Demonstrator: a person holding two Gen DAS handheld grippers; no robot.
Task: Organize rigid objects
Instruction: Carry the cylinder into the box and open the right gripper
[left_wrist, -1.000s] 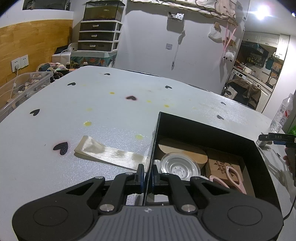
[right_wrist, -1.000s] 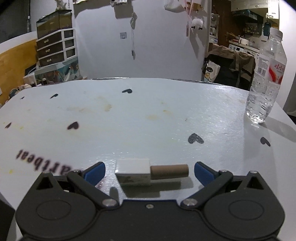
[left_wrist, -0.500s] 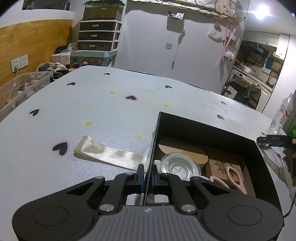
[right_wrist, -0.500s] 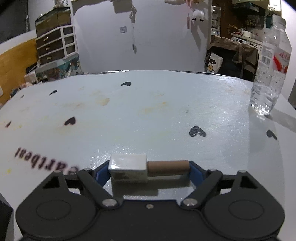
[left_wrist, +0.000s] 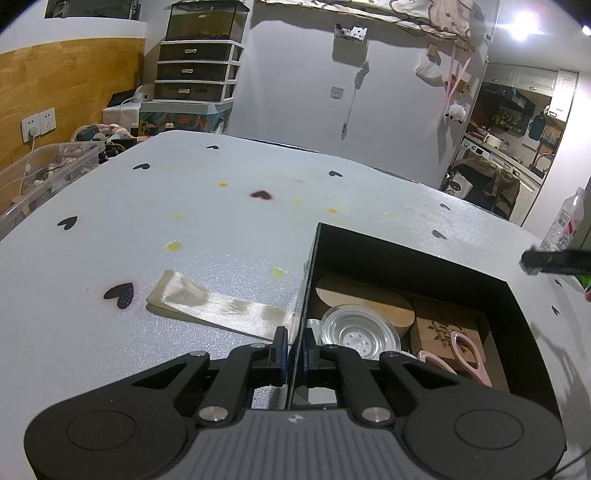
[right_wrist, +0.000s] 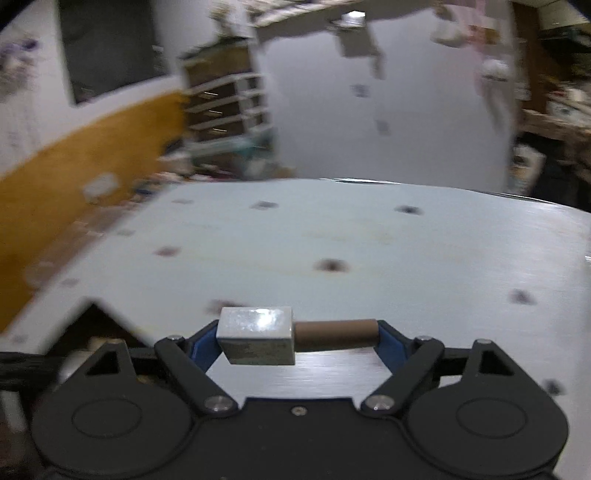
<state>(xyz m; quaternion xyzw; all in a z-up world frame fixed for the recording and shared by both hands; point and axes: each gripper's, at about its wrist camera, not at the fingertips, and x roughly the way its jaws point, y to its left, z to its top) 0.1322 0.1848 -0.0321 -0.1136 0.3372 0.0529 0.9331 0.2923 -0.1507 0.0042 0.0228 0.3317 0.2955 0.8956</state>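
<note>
My left gripper (left_wrist: 294, 350) is shut on the left wall of a black box (left_wrist: 406, 264) that stands on the table. In the box lie a wooden disc (left_wrist: 369, 302), a clear round lid (left_wrist: 360, 334), a carved wooden block (left_wrist: 443, 328) and pink scissors (left_wrist: 469, 356). My right gripper (right_wrist: 297, 338) is shut on a small stamp (right_wrist: 258, 339) with a silver-white block head and a brown cylindrical handle, held end to end above the table. The right wrist view is blurred; a dark corner of the box (right_wrist: 99, 325) shows at lower left. The right gripper's tip (left_wrist: 554, 260) shows at the right edge of the left wrist view.
A cream ribbon strip (left_wrist: 218, 306) lies flat on the table left of the box. A plastic water bottle (left_wrist: 565, 223) stands at the table's far right edge. The table (left_wrist: 184, 221) is pale grey with black hearts. A clear storage bin (left_wrist: 40, 173) sits beyond the left edge.
My right gripper closed on the stamp, lifted it off the table and swung left toward the box; the bottle left its view. The left gripper has kept its hold on the box wall.
</note>
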